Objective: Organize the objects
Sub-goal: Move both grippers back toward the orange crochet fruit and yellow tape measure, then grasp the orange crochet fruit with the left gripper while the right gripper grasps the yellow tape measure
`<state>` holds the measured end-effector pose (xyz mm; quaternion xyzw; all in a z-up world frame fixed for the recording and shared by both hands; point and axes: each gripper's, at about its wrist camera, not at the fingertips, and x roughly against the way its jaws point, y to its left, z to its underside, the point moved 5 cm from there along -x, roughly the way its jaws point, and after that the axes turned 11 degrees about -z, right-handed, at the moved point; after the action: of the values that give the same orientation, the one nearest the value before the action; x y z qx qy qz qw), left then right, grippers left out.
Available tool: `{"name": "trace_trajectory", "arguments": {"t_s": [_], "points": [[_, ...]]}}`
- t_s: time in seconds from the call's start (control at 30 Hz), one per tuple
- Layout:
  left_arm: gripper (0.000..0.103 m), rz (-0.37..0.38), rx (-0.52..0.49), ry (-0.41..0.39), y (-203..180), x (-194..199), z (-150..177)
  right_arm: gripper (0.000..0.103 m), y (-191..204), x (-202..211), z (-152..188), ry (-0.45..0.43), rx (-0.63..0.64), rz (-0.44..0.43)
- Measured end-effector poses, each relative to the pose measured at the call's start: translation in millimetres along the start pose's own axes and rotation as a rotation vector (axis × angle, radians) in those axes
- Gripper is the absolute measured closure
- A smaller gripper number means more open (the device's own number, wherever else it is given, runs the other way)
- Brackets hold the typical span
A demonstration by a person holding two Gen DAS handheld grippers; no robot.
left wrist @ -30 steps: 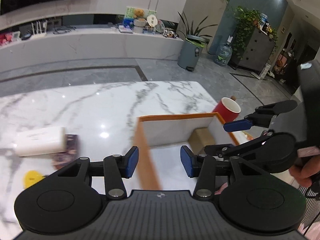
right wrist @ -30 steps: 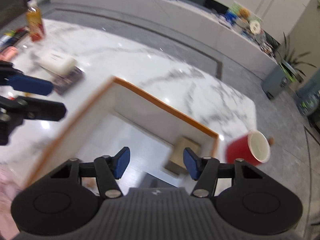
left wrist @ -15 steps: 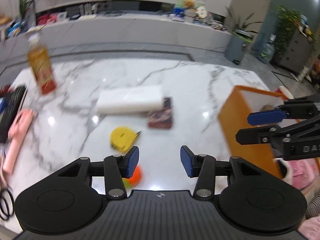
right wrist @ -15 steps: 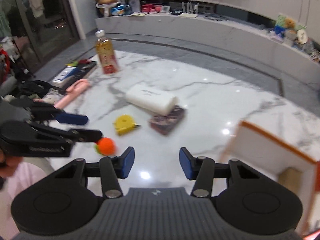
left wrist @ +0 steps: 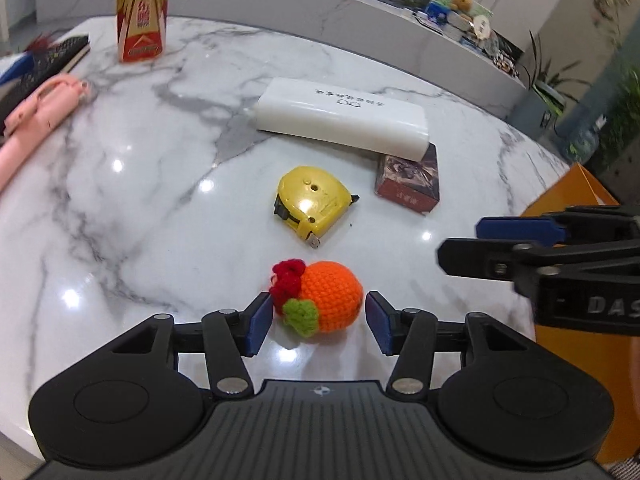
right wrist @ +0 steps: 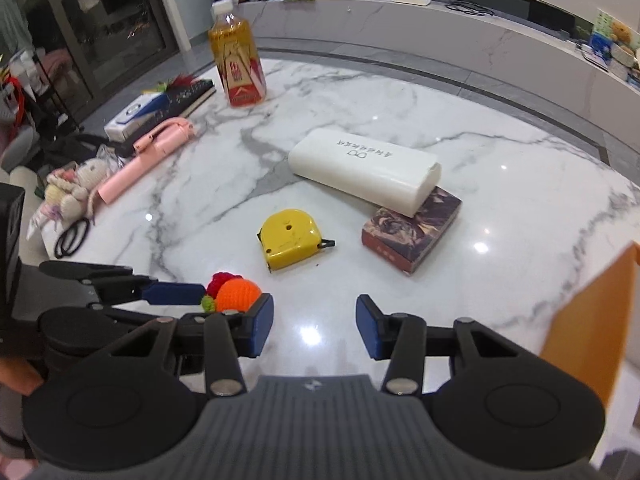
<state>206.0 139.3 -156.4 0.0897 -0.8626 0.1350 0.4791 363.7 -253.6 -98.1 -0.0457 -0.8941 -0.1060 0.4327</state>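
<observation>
Left gripper (left wrist: pixel 316 322) had just been opening, unclenched around the orange crocheted yarn fruit (left wrist: pixel 326 300) near the marble table's (left wrist: pixel 140 220) front edge; right gripper (right wrist: pixel 315 326) had been closing, gaping, empty.

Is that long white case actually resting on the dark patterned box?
Touching. In the right wrist view the white case overlaps the patterned box, its end lying on the box's top.

A marble-patterned table (right wrist: pixel 440 92) fills the view. Beyond it, a long white counter (right wrist: pixel 480 44) spans the far wall. Potted plants (left wrist: pixel 552 76) stand far right; dark glass doors (right wrist: pixel 100 28) far left.
</observation>
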Motion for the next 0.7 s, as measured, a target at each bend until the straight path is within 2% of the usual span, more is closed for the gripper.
{"name": "trace_trajectory", "arguments": {"t_s": [0.1, 0.23, 0.37, 0.43, 0.53, 0.7], "points": [[0.045, 0.011, 0.041, -0.003, 4, -4, -4, 0.054, -3, -14, -6, 0.007, 0.018, 0.01], [0.049, 0.0, 0.039, -0.024, 13, -6, -13, 0.054, -7, -29, -18, 0.001, 0.028, 0.014], [0.05, -0.05, 0.009, -0.028, 30, -5, -24, 0.053, -3, -49, -30, 0.002, 0.056, -0.001], [0.05, -0.075, -0.013, -0.039, 39, -6, -28, 0.049, 0, -59, -36, -0.001, 0.057, -0.019], [0.05, -0.087, -0.059, -0.041, 46, -5, -33, 0.042, 3, -75, -45, 0.006, 0.083, -0.024], [0.05, -0.091, -0.133, -0.041, 48, -4, -35, 0.042, 4, -99, -52, 0.052, 0.138, -0.011]]}}
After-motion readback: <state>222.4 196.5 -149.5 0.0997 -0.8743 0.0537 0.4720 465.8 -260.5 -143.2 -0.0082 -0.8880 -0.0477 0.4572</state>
